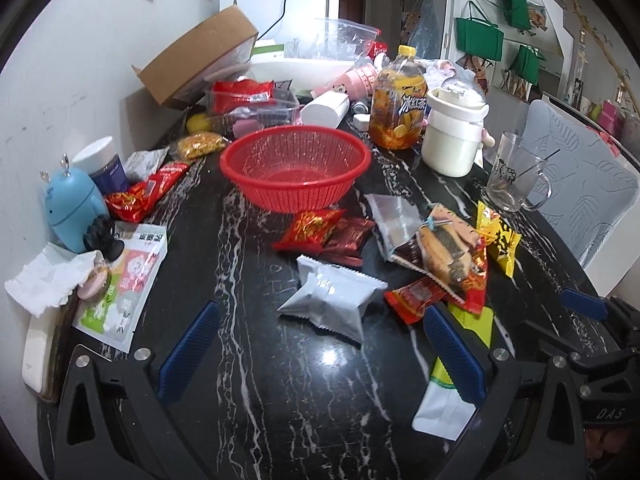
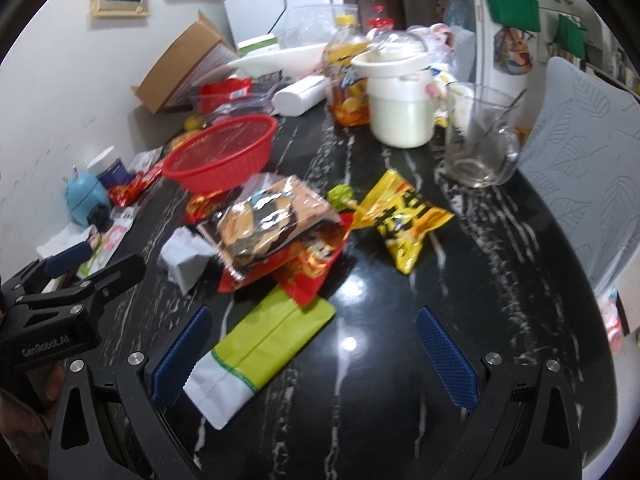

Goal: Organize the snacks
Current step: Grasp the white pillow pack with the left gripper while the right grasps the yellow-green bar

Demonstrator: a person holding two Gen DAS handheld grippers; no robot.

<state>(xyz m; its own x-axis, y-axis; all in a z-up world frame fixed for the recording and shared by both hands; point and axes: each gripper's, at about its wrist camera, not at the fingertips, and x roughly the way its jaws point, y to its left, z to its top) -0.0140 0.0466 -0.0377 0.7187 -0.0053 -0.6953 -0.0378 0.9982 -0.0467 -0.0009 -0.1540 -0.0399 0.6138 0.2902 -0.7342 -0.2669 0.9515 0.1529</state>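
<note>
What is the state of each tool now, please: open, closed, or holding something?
Left tool: open, holding nothing; the silver packet lies ahead of it.
Right tool: open, holding nothing; the green-and-white packet lies between its fingers, not gripped.

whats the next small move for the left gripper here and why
Probably ease the left gripper forward and down onto the silver packet. Its jaws are open and empty, the packet lies loose on the black table just ahead between the fingers, and the red basket beyond it looks empty, so it seems the likely place for snacks.
</note>
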